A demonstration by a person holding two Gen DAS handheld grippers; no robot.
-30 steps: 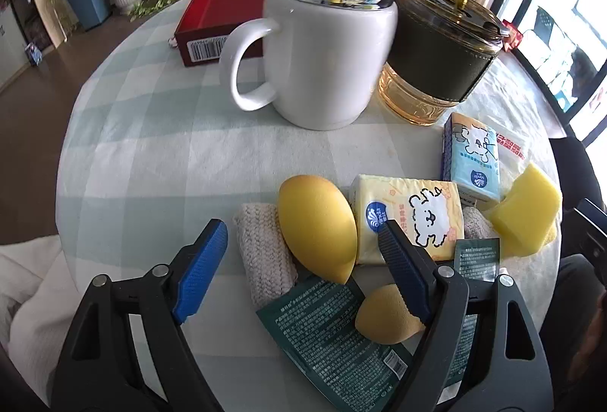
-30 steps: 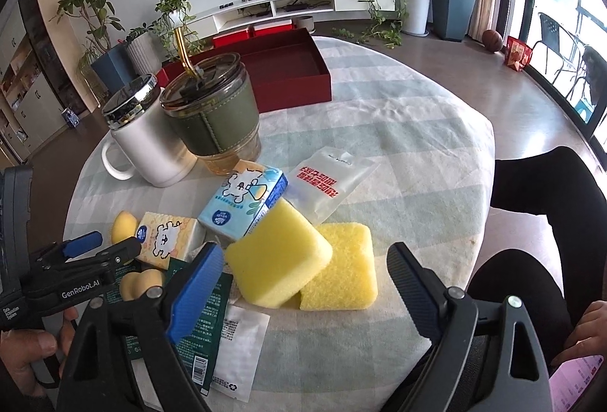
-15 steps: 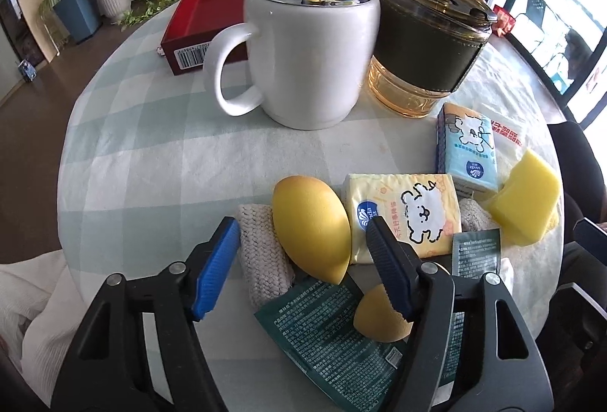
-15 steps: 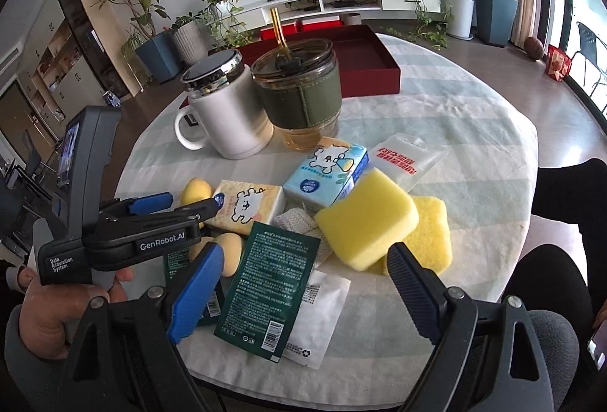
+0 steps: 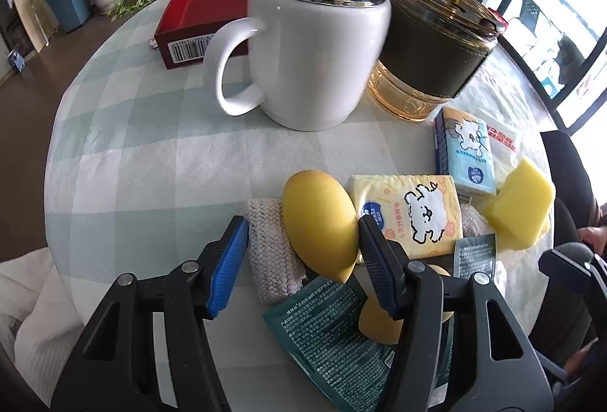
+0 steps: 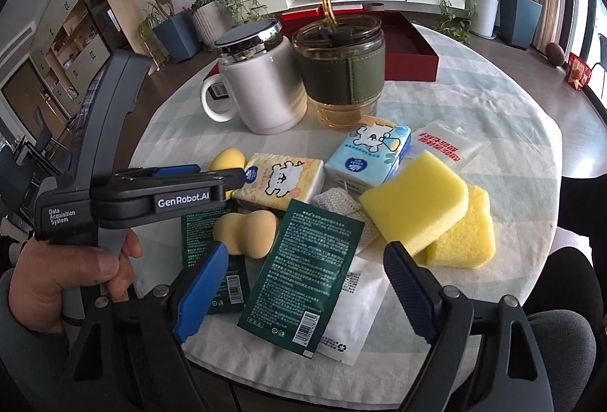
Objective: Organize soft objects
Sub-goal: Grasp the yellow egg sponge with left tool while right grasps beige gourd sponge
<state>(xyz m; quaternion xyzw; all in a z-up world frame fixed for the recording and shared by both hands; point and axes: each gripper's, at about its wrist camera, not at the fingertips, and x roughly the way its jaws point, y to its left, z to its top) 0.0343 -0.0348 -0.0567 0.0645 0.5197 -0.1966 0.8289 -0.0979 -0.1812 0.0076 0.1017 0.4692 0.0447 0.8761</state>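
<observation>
My left gripper [image 5: 301, 252] is open, its jaws around a yellow egg-shaped makeup sponge [image 5: 319, 221] and a folded knit cloth [image 5: 271, 252]; it also shows from the side in the right wrist view [image 6: 212, 175]. A gourd-shaped sponge [image 6: 246, 228], yellow tissue pack [image 6: 280, 180], blue tissue pack [image 6: 370, 152], two yellow foam sponges [image 6: 417, 207] and green sachets [image 6: 307, 260] lie in a cluster. My right gripper [image 6: 303, 277] is open and empty, above the near sachets.
A white lidded mug [image 5: 315, 59] and a glass cup with a green sleeve [image 5: 436, 51] stand behind the cluster. A red box [image 5: 201, 6] sits at the table's far side. A white packet [image 6: 447, 144] lies at right. The table edge is near.
My left gripper has moved forward and narrowed around the egg-shaped sponge and cloth. My right gripper has pulled back and left, bringing the left gripper into its view.
</observation>
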